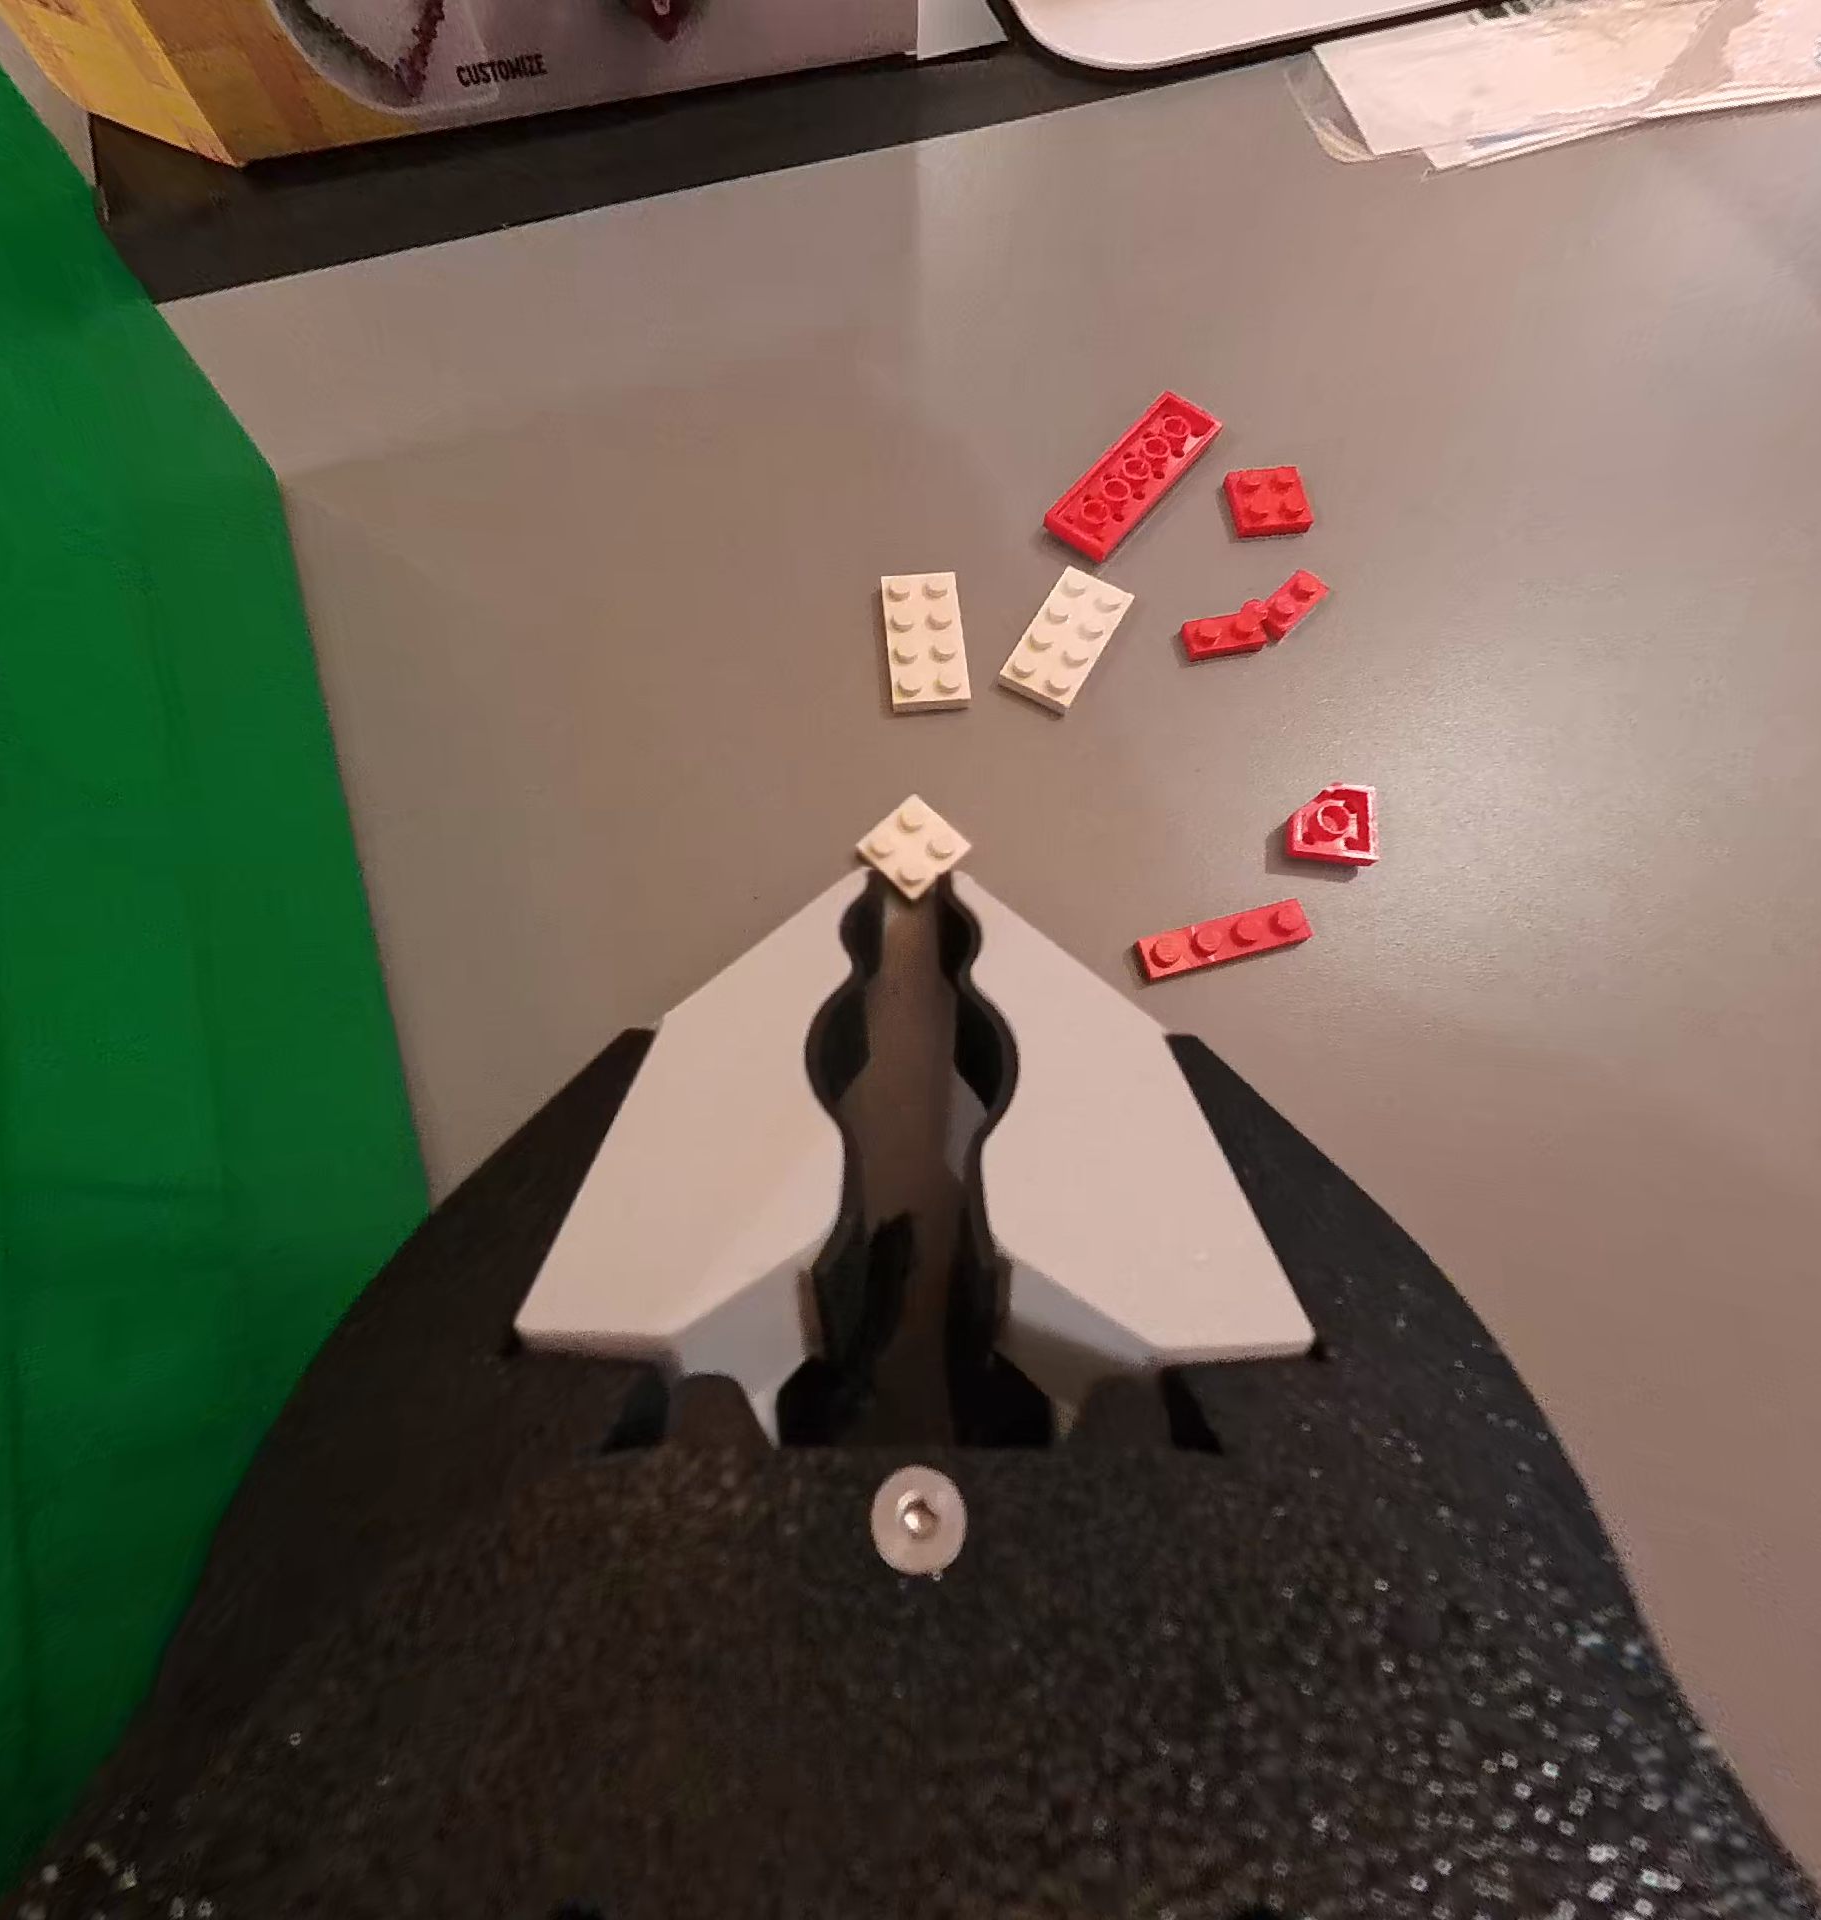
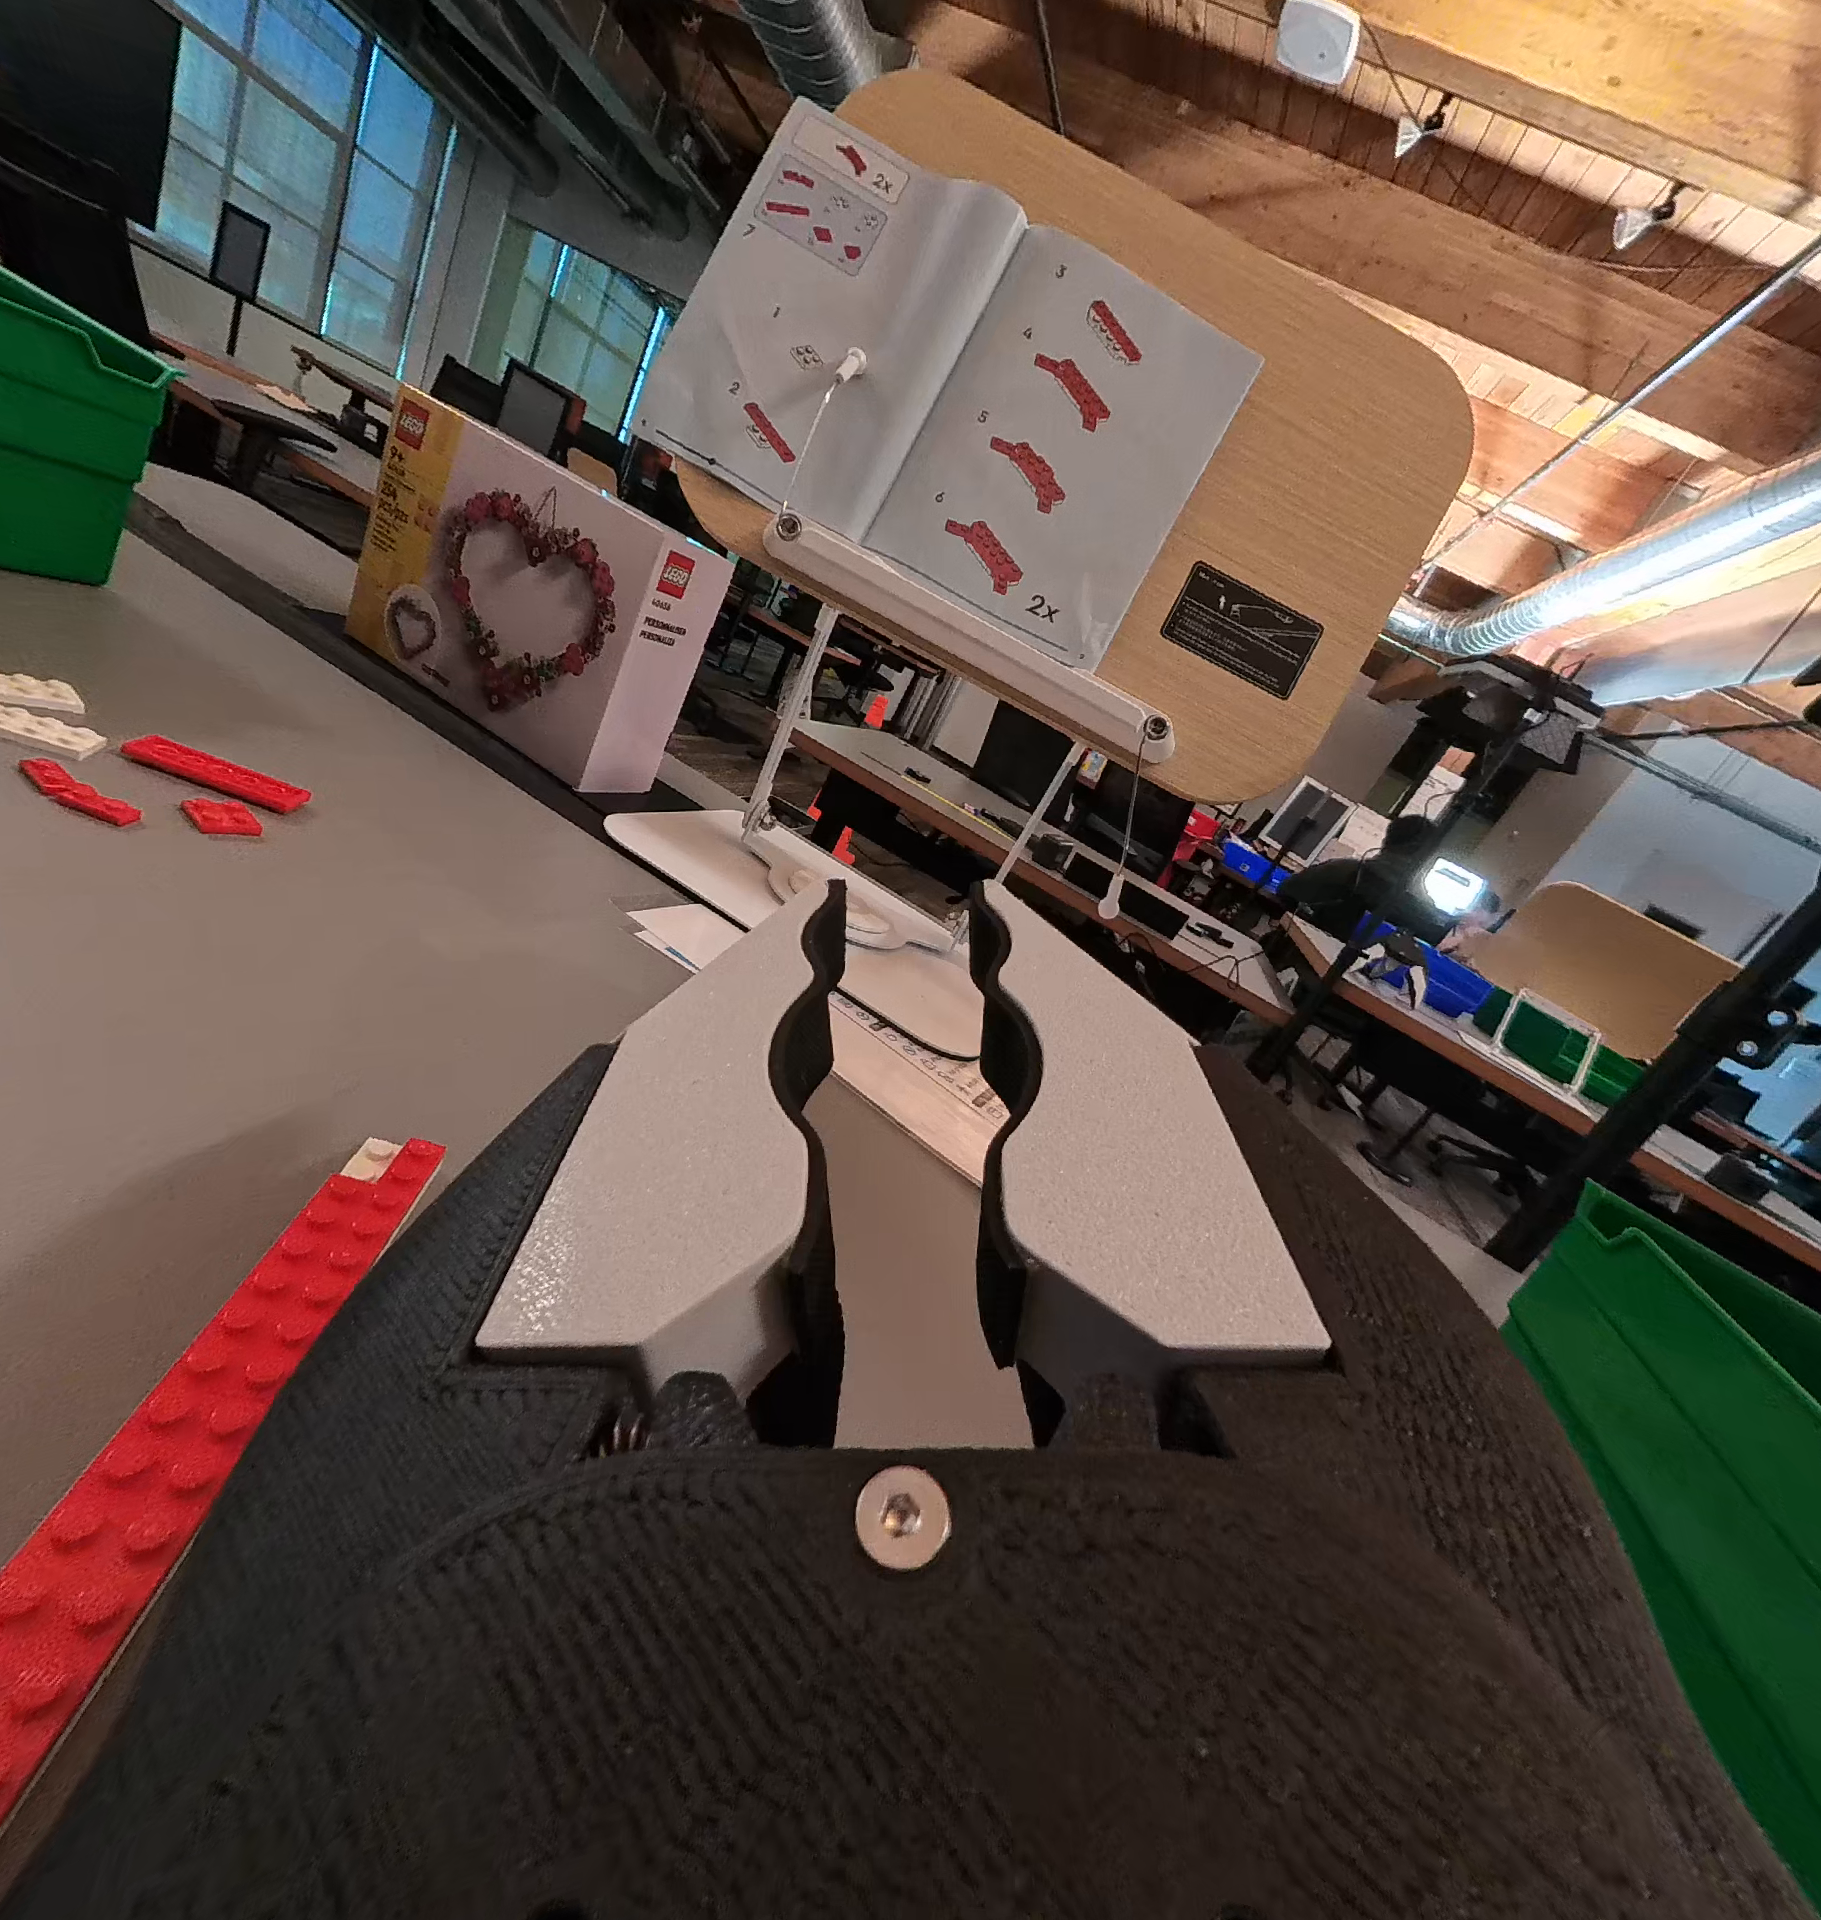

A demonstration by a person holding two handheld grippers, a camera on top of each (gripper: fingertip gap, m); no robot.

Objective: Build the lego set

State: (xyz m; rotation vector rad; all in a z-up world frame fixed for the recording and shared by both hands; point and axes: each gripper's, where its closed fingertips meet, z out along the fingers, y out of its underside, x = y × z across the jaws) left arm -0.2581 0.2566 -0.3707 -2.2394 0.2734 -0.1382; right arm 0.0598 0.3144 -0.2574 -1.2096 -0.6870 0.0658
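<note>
Grey table (image 1: 677, 468) carries loose red plates (image 1: 1132, 475) and white plates (image 1: 925, 641). Left gripper (image 1: 911, 883) pinches a small white plate (image 1: 913, 845) at its tips. Right gripper (image 2: 906, 914) stands narrowly parted, empty. Contents of the green bins (image 2: 44, 416) are hidden.

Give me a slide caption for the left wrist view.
Left gripper pinches a small white plate above loose red and white pieces on the grey table.

L cam down, R cam level
</note>
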